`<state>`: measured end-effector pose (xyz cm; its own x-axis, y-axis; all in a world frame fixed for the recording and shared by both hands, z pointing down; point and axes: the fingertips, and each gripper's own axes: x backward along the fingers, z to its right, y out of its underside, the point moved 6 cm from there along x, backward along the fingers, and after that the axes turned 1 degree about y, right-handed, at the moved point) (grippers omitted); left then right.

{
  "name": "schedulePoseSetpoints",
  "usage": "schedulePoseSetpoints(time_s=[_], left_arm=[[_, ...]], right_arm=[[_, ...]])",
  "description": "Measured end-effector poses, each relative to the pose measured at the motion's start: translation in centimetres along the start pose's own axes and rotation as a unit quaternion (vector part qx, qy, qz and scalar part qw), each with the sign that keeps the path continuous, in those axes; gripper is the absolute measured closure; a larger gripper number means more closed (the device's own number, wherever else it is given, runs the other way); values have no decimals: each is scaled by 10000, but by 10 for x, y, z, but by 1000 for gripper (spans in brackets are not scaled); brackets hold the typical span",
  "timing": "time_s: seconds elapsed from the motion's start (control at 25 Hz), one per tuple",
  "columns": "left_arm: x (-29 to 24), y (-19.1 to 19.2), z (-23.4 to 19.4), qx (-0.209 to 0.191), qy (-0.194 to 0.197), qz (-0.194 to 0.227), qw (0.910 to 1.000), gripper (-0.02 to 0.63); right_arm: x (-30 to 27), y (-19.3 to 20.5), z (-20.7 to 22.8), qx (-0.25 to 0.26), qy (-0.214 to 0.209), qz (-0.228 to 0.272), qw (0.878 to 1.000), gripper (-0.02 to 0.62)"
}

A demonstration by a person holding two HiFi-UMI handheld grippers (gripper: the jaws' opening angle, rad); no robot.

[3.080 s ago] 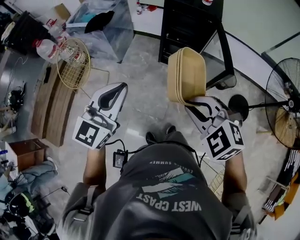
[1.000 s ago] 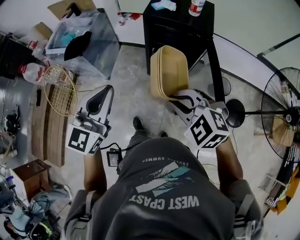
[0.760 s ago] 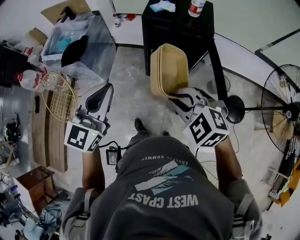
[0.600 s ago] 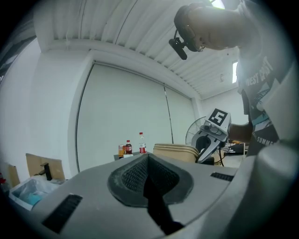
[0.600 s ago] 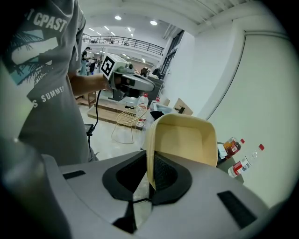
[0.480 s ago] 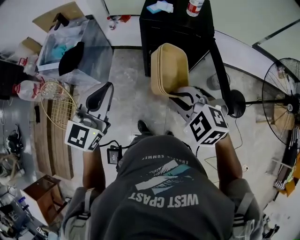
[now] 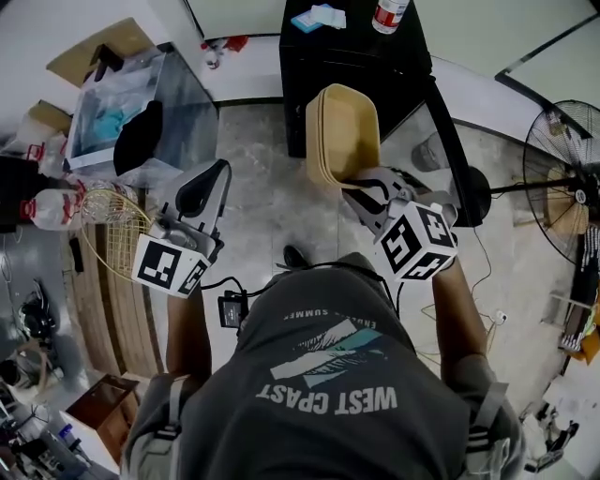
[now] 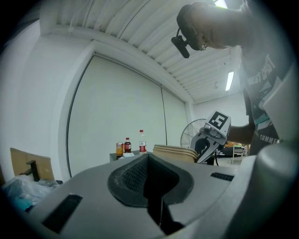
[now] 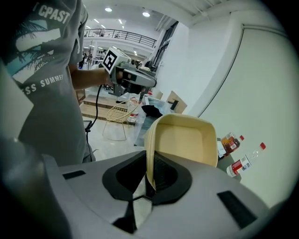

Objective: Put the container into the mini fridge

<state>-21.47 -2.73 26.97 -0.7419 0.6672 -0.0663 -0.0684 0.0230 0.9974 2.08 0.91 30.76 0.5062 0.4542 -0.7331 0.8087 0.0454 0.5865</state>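
Observation:
A tan, shallow container (image 7: 342, 131) stands on edge in the air in front of the black mini fridge (image 7: 347, 56). My right gripper (image 7: 361, 187) is shut on its near rim; in the right gripper view the rim (image 9: 148, 158) sits clamped between the pads of that gripper (image 9: 149, 179). The fridge's door (image 7: 441, 131) is swung open to the right of the container. My left gripper (image 7: 217, 173) hangs to the left over the floor, shut and holding nothing. From the left gripper (image 8: 149, 175) view, the container (image 8: 173, 151) shows edge-on beside the right gripper.
A bottle (image 7: 389, 14) and a pale blue packet (image 7: 317, 17) lie on the fridge top. A clear plastic bin (image 7: 131, 103) and a wire basket (image 7: 108, 230) stand to the left. A standing fan (image 7: 562, 141) is at the right, its base (image 7: 473, 202) by the door.
The person has stepped nearer the fridge, so both grippers and the held container are slightly closer to it. The grip on the container is unchanged.

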Motion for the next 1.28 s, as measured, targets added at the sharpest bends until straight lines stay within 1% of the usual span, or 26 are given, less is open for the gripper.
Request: schedulePoseSetpoints(time_s=[0.2, 0.32, 0.6, 0.88, 1.28], left_arm=[[0, 9, -20, 133, 31, 12, 9999, 592], [-4, 13, -27, 217, 16, 44, 9998, 592], [-12, 14, -40, 193, -99, 21, 9998, 591], [-19, 19, -51, 192, -325, -92, 9992, 591], [-33, 32, -67, 316, -553, -346, 9974, 592]], right_arm=[[-14, -8, 5, -65, 98, -89, 9999, 546], [-23, -5, 11, -50, 103, -181, 9998, 546], [-51, 14, 33, 30, 150, -407, 9991, 546], [-88, 32, 54, 82, 47, -480, 9988, 546], [-144, 72, 89, -59, -84, -710, 9974, 546]])
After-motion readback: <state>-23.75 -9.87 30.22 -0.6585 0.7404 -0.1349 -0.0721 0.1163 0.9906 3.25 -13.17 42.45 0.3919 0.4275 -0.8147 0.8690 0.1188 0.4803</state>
